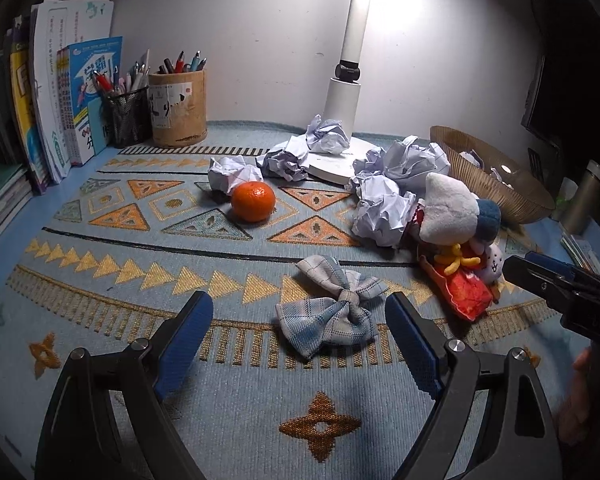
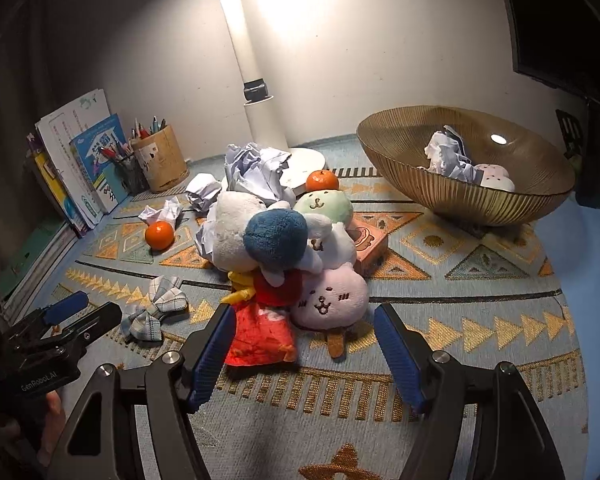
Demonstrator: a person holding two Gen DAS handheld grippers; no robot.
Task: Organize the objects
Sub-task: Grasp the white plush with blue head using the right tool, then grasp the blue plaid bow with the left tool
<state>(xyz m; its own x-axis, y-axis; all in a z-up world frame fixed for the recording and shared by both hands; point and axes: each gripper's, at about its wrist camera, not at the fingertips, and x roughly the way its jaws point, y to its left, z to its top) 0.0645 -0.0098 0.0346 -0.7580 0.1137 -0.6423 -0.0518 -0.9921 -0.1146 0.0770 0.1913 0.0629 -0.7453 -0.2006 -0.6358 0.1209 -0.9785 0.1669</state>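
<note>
My left gripper (image 1: 300,338) stands open low over the patterned mat, with a plaid bow (image 1: 328,310) lying just beyond its fingertips, nearer the right one. My right gripper (image 2: 306,344) is open too. A red snack bag (image 2: 260,338) lies by its left finger and a pink plush (image 2: 328,296) sits just ahead, neither of them gripped. Behind these is a pile of plush toys topped by a white and blue one (image 2: 260,236). Crumpled paper balls (image 1: 384,208) lie around the lamp base. One orange (image 1: 253,201) rests on the mat, another (image 2: 322,181) sits behind the pile.
A ribbed gold bowl (image 2: 460,200) at the back right holds crumpled paper and a small plush. A white lamp (image 1: 342,100) stands at the back centre. Pen cups (image 1: 178,110) and upright books (image 1: 52,100) line the back left. A pink box (image 2: 374,250) sits beside the pile.
</note>
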